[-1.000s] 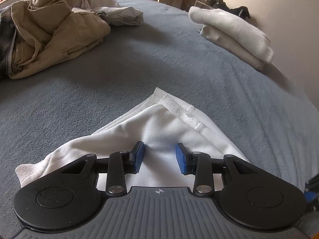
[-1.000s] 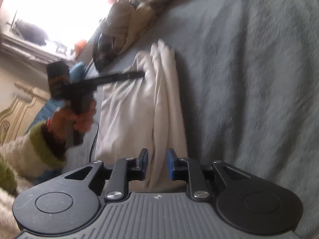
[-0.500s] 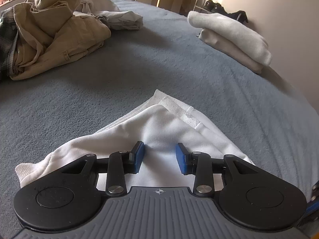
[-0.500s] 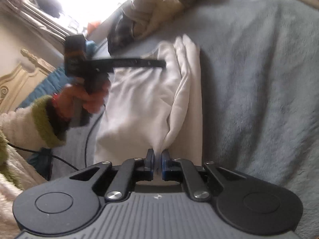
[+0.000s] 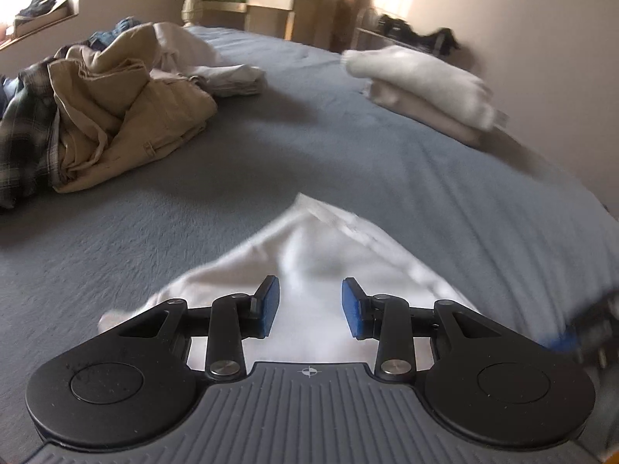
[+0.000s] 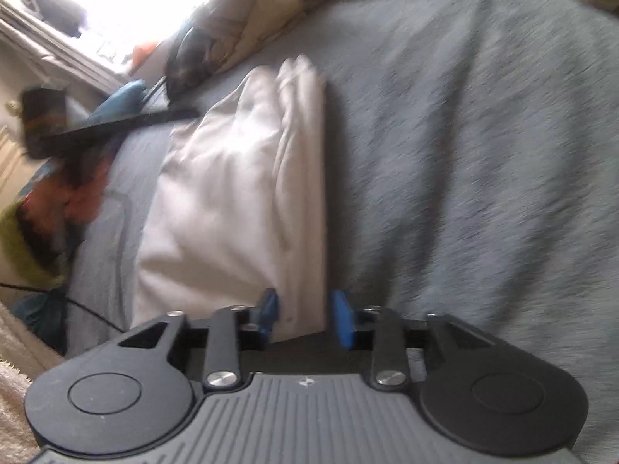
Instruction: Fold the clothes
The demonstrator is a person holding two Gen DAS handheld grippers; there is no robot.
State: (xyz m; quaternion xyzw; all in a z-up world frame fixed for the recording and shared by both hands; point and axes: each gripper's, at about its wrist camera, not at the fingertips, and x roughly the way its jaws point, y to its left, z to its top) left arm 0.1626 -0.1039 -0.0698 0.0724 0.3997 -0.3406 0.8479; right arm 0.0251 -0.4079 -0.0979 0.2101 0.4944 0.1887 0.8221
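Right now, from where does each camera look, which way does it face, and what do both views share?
Left wrist: sits behind the left claw, looks down over the white garment toward the khaki pile; its own open fingers show.
Right wrist: sits behind the right claw, jaws opening around the garment's fold; the person's hand shows.
Shared: garment, grey bedspread.

My left wrist camera looks down along my jaws, close over the white garment [image 5: 329, 270] on the bed [image 5: 271, 162], toward the far desk [image 5: 267, 0]. My right wrist camera views the same garment lengthwise, closely.
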